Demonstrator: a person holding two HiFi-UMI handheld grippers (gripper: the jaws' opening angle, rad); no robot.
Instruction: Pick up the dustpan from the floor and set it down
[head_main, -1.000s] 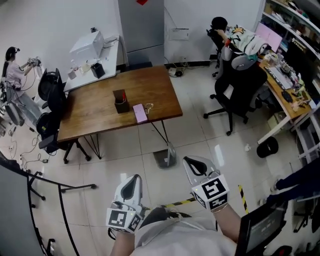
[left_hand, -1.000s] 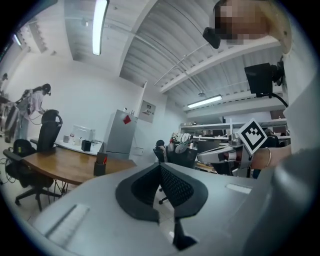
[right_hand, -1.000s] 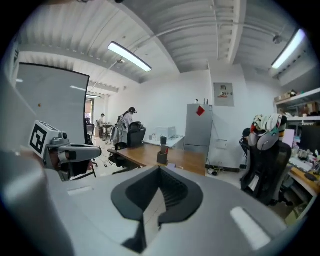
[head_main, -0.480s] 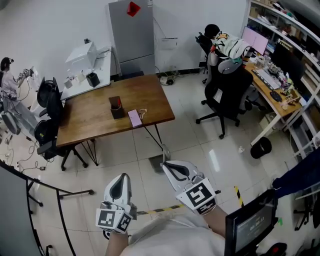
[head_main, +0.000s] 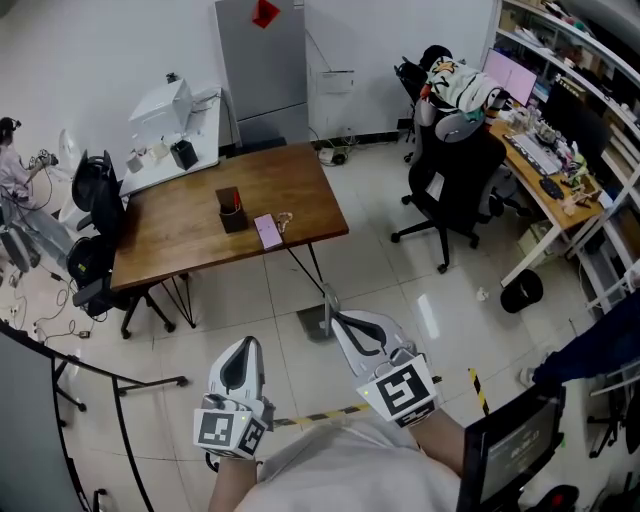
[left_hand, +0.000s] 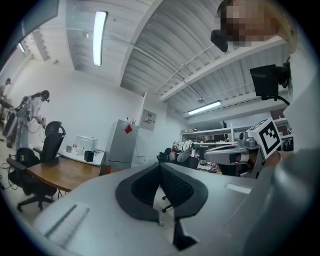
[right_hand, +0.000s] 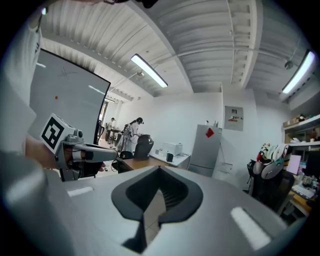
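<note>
**Dustpan on floor, both grippers clenched & empty**

Head view: 2 grippers, left gripper (head_main: 244, 350) & right gripper (head_main: 345, 322), are hovering above the tiles. 1 dustpan (head_main: 311, 323) is lying on the floor btwn the 1 wooden table (head_main: 200, 235) & the right gripper's tip, which is partly covering it. Its long axis is running from the pan nearer the person to the handle toward the table.

Left gripper view: jaws are pressing together w/ nothing btwn, facing 1 grey cabinet (left_hand: 122, 142).

Right gripper view: jaws are likewise clenched, empty.
</note>
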